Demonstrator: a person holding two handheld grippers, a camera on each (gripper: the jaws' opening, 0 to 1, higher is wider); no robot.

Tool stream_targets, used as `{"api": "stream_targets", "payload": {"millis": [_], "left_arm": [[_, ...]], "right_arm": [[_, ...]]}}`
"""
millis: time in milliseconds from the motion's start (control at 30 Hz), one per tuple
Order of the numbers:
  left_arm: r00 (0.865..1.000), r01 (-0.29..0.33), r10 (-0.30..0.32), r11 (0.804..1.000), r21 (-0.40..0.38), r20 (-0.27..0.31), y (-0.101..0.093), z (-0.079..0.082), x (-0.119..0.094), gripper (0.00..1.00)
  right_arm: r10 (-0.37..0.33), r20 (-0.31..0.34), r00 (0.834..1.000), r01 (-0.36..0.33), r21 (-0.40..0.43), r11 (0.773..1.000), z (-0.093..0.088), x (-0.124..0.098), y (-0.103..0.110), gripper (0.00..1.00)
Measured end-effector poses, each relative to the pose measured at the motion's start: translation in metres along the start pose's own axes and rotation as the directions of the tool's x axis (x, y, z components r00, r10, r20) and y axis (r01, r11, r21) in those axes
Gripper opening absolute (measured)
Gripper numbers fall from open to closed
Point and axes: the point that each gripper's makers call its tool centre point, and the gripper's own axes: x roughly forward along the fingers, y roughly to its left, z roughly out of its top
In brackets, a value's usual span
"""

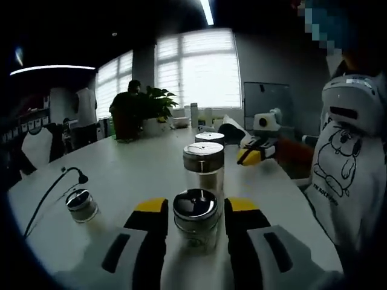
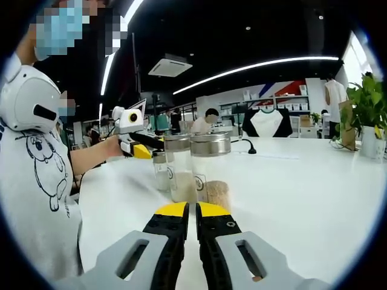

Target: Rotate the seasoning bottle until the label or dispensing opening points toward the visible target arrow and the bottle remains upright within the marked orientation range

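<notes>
The nearest seasoning bottle (image 1: 195, 217) is being straddled upright on the bench (image 1: 133, 169) by the widely parted left tongs (image 1: 196, 208), contact unclear. The right tongs (image 2: 191, 209) are being held nearly closed, empty. An uneven squeeze risks tipping it into the taller jar (image 1: 204, 168) just behind.

Little can be read here. In the left gripper view, at about three o'clock, the person's white T-shirt (image 1: 347, 175) carries a line-drawn cartoon dog with a short line of dark print under it; the letters are too blurred to make out. In the right gripper view the glass seasoning jars (image 2: 181, 166) at the centre carry small round marks on their fronts, too small to read. No brand, number or sign is legible on the tabletop (image 2: 290, 181) or the far walls.
</notes>
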Motion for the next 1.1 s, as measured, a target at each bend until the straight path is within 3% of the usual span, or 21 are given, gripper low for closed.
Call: {"api": "stream_targets", "payload": {"millis": [133, 367, 667, 933, 1033, 1100], "left_arm": [[1.0, 0.006, -0.006, 1.0, -0.008, 0.019, 0.0008, 0.0038, -0.0001, 0.31], [1.0, -0.001, 0.002, 1.0, -0.031, 0.021, 0.0013, 0.0032, 0.0, 0.3], [0.994, -0.106, 0.108, 0.99, -0.09, 0.01, 0.0023, 0.0024, 0.0005, 0.3], [0.966, -0.257, 0.255, 0.961, -0.104, -0.035, 0.0041, 0.0018, -0.0016, 0.3], [0.956, -0.292, 0.29, 0.949, -0.122, -0.031, 0.0043, 0.001, -0.0025, 0.3], [0.943, -0.333, 0.333, 0.935, -0.123, -0.018, 0.0051, 0.0011, -0.0027, 0.3]], "right_arm": [[0.0, -0.002, 1.0, 0.0, -0.001, 1.0, 0.0001, 0.0002, -0.0009, 0.02], [-0.003, 0.002, 1.0, 0.003, -0.001, 1.0, 0.0009, -0.0001, -0.0018, 0.02], [-0.009, 0.002, 1.0, 0.009, 0.01, 1.0, -0.0029, 0.0002, -0.0017, 0.02], [-0.016, 0.007, 1.0, 0.016, 0.013, 1.0, -0.002, -0.0001, -0.0036, 0.02], [-0.014, 0.008, 1.0, 0.014, 0.015, 1.0, -0.0021, 0.0006, -0.0029, 0.02], [-0.014, 0.004, 1.0, 0.014, 0.013, 1.0, -0.0031, 0.0011, -0.0024, 0.02]]}}
